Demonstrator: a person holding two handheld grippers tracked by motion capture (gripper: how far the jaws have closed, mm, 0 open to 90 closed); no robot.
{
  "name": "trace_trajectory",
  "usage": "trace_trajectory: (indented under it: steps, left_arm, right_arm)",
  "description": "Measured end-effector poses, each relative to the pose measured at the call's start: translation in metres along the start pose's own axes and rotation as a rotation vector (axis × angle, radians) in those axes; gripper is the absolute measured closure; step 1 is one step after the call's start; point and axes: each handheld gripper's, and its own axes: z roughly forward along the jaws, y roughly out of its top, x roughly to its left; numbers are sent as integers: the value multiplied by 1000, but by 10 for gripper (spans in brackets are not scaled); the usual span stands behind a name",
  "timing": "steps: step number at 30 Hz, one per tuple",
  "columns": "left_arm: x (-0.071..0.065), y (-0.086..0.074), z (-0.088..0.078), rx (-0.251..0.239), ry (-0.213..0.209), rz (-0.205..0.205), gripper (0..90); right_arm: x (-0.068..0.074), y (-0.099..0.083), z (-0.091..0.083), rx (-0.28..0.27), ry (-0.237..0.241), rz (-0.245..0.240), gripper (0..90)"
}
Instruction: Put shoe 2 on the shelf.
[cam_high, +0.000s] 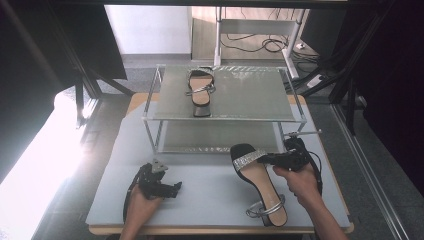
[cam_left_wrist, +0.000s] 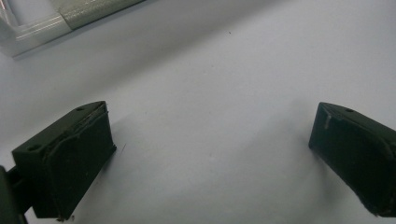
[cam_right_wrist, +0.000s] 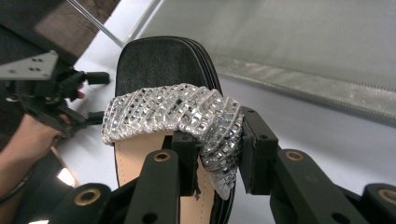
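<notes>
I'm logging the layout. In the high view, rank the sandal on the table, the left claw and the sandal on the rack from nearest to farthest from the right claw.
1. Sandal on the table: its sparkly strap is pinched in the right claw.
2. Left claw: across the table, at the left.
3. Sandal on the rack: on the top shelf, at the back.

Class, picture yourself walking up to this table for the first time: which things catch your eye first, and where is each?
First the sandal at front right: its sparkling strap is pinched in the right gripper, the fingers shut on it. Behind stands a two-tier metal rack with the matching sandal on its top shelf. At front left the left gripper is open above the bare mat.
</notes>
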Motion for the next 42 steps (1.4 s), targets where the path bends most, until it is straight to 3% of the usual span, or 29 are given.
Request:
trace_trajectory:
  steps: [12,19,24,33,42]
  left_arm:
    - [0,0,0,4,-1,2,0]
    - [0,0,0,2,-1,2,0]
    - [0,0,0,1,-1,2,0]
    - [0,0,0,1,-1,0,0]
    - [0,0,0,3,-2,0,0]
  right_arm:
    - [36,42,-31,-17,-18,-14,705]
    - [46,69,-38,-31,-23,5,705]
    - [48,95,-34,-35,-37,49,705]
    - [42,124,-23,-51,-45,123,705]
    - [45,160,-13,-76,-109,153,705]
